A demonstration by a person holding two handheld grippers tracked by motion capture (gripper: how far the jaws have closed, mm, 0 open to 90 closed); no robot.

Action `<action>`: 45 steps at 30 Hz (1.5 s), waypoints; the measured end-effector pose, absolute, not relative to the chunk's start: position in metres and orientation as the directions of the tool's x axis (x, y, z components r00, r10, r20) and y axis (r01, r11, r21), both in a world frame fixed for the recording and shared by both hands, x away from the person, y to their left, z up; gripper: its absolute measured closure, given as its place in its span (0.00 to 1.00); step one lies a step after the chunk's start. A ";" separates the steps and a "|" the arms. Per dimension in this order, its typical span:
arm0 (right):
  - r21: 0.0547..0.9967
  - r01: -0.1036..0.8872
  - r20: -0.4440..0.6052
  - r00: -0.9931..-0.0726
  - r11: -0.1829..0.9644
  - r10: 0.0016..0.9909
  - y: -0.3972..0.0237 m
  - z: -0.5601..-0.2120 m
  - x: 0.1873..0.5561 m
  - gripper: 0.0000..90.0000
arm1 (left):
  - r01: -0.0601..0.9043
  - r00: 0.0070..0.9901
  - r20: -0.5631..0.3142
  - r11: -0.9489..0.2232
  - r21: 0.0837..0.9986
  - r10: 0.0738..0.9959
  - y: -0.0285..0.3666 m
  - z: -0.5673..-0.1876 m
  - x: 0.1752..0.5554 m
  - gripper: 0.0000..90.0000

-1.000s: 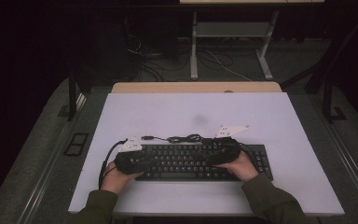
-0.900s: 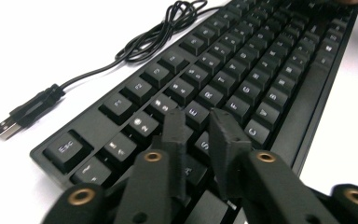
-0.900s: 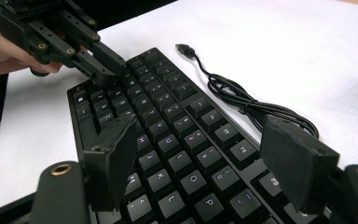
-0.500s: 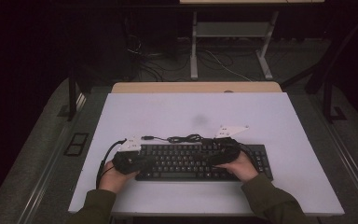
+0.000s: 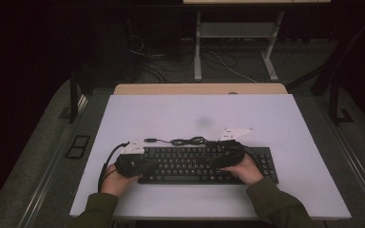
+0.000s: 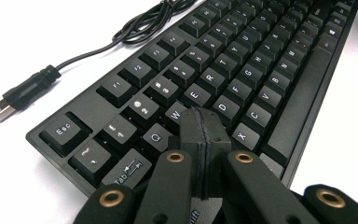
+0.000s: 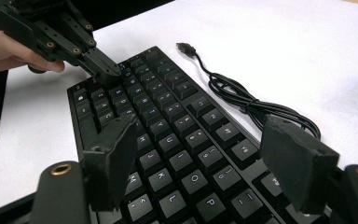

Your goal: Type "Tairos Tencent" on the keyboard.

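Two grippers over a black keyboard on the white surface

The keyboard lies near the surface's front edge, its cable coiled just behind it; the right gripper hovers over the keyboard's right half, jaws spread; the left gripper, jaws just pressed together on nothing, tips at the keyboard's left-hand keys

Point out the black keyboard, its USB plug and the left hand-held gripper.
Black plastic keyboard [image 6: 223, 70], left gripper view: on the middle key rows.
Black-and-silver USB plug [image 6: 16, 98], left gripper view: on its black moulded body.
Left hand-held gripper [image 6: 204, 122], left gripper view: on the tip of its shut jaws, over the keys.
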State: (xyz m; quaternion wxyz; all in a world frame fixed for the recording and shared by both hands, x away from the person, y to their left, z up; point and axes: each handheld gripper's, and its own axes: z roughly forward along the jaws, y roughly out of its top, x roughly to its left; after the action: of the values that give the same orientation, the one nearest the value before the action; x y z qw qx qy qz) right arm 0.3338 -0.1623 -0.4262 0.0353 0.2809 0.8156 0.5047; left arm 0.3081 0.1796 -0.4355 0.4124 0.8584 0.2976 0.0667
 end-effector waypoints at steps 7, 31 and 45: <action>0.844 0.421 0.224 -0.840 0.333 0.494 -0.162 -0.426 0.334 0.30 | 0.462 0.812 -0.139 -0.479 0.746 0.566 0.180 -0.437 0.308 0.99; 0.845 0.424 0.228 -0.837 0.327 0.498 -0.163 -0.424 0.335 0.30 | 0.445 0.814 -0.146 -0.443 0.778 0.562 0.176 -0.427 0.304 0.87; 0.851 0.422 0.239 -0.841 0.312 0.485 -0.153 -0.417 0.345 0.33 | 0.421 0.826 -0.144 -0.428 0.800 0.544 0.166 -0.424 0.301 0.60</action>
State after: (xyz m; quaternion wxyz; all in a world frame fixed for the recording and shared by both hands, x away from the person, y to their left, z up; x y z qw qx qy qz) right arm 0.3455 -0.1531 -0.4171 0.0306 0.2802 0.8093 0.5153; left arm 0.3011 0.1662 -0.4240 0.4515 0.8422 0.2866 0.0682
